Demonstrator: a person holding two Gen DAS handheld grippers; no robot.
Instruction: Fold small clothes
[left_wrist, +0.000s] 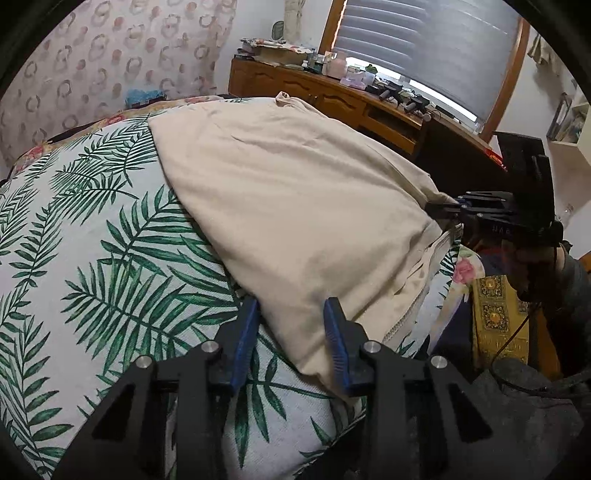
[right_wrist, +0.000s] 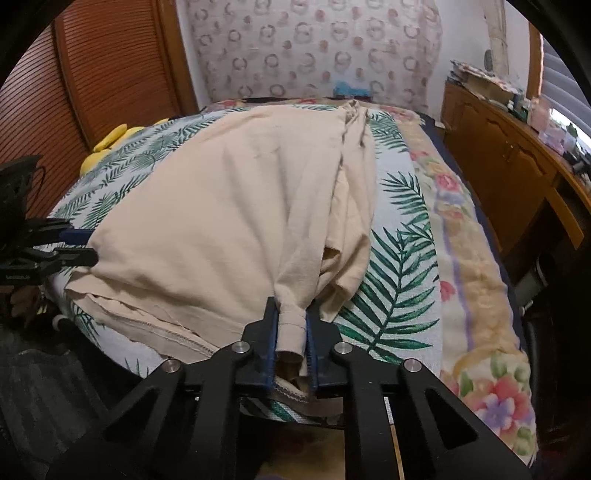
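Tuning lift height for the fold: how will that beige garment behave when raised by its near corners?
The beige garment likely goes floppy: it bunches into pleats where the right tongs pinch it. Probably light, since it lies thin on the leaf-print cover. Expect sag between grips; the left tongs straddle a corner without visibly pressing it.

Only faint pale lettering on the right tongs (left_wrist: 443, 210) body, roughly "HAB", otherwise too blurred to read.
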